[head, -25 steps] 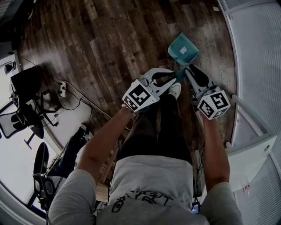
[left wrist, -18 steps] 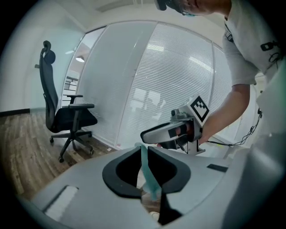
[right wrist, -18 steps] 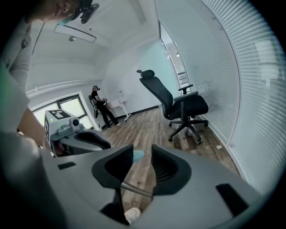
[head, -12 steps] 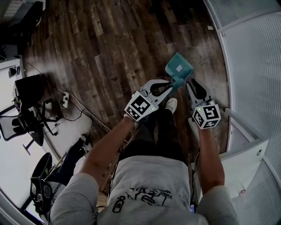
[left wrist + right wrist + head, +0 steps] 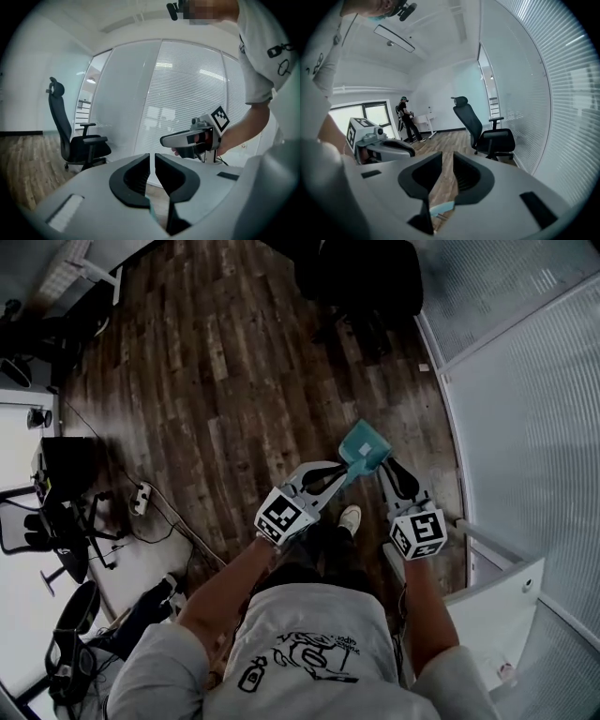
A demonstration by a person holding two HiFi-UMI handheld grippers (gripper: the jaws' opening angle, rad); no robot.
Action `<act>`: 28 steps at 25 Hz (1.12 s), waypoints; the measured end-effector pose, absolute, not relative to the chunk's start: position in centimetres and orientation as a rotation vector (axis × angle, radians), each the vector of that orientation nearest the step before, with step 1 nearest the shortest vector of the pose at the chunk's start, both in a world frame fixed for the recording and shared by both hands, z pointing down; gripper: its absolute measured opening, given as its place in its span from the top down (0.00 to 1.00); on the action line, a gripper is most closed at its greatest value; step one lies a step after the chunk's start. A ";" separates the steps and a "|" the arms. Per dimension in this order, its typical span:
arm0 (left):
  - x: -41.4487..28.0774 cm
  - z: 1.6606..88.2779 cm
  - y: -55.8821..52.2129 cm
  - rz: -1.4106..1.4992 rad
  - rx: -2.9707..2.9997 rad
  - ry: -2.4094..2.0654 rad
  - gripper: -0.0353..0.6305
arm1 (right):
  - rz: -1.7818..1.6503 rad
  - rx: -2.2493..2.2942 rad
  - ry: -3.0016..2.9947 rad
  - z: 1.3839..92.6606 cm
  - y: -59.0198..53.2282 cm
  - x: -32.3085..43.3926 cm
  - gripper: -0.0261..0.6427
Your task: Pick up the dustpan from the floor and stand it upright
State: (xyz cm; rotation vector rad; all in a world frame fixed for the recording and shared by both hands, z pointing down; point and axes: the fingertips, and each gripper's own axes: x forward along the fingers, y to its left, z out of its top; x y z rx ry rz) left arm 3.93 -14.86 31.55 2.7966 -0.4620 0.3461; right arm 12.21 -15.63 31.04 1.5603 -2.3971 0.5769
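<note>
The teal dustpan (image 5: 364, 448) hangs above the wood floor in the head view, pan end away from me and its handle running back into my left gripper (image 5: 339, 474). That gripper is shut on the handle; a teal sliver (image 5: 150, 208) shows low between its jaws in the left gripper view. My right gripper (image 5: 388, 468) sits just right of the pan, jaws almost together with only floor showing between the tips. A teal edge of the dustpan (image 5: 440, 207) shows below them in the right gripper view.
A black office chair (image 5: 361, 273) stands ahead near the glass wall with blinds (image 5: 525, 381). A power strip with cables (image 5: 141, 498) lies left. My shoe (image 5: 350, 518) is under the grippers. A white ledge (image 5: 497, 587) is at my right. A person (image 5: 405, 119) stands far off.
The floor has dropped further away in the head view and more of the room shows. Both grippers and the dustpan have kept together, the left one still gripping the handle.
</note>
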 end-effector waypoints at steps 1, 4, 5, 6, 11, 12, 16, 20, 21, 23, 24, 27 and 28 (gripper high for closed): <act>3.7 30.3 -14.8 0.330 2.798 -0.472 0.91 | 0.558 1.561 -2.401 29.6 -15.6 12.1 0.86; 3.2 26.1 -14.9 0.267 2.806 -0.513 0.91 | 0.489 1.562 -2.424 25.5 -15.5 11.9 0.86; 3.0 24.7 -14.9 0.245 2.807 -0.528 0.91 | 0.467 1.566 -2.433 23.9 -15.4 11.9 0.86; 2.9 23.2 -14.9 0.226 2.806 -0.540 0.91 | 0.450 1.570 -2.439 22.3 -15.2 11.8 0.86; 2.8 16.4 -15.1 0.150 2.821 -0.596 0.91 | 0.428 1.584 -2.462 16.1 -14.4 12.1 0.88; 2.9 15.1 -15.4 0.130 2.829 -0.605 0.91 | 0.420 1.586 -2.471 14.9 -14.5 12.2 0.88; 2.1 9.6 -15.6 0.026 2.838 -0.628 0.91 | 0.385 1.568 -2.506 10.3 -13.6 11.0 0.89; 1.8 5.7 -15.4 -0.035 2.856 -0.643 0.91 | 0.365 1.553 -2.531 7.0 -13.0 10.3 0.89; 1.8 4.9 -15.4 -0.043 2.862 -0.647 0.91 | 0.359 1.556 -2.534 6.2 -12.9 10.3 0.89; 1.7 3.5 -15.3 -0.053 2.866 -0.657 0.91 | 0.343 1.565 -2.538 4.4 -12.8 10.2 0.89; 1.6 2.9 -15.1 -0.054 2.866 -0.660 0.91 | 0.329 1.570 -2.539 3.4 -12.6 10.0 0.89; 1.2 1.2 -14.3 -0.064 2.873 -0.663 0.91 | 0.264 1.584 -2.548 0.6 -11.9 9.5 0.89; 1.2 0.7 -14.1 -0.069 2.876 -0.662 0.91 | 0.241 1.590 -2.553 -0.3 -11.7 9.4 0.89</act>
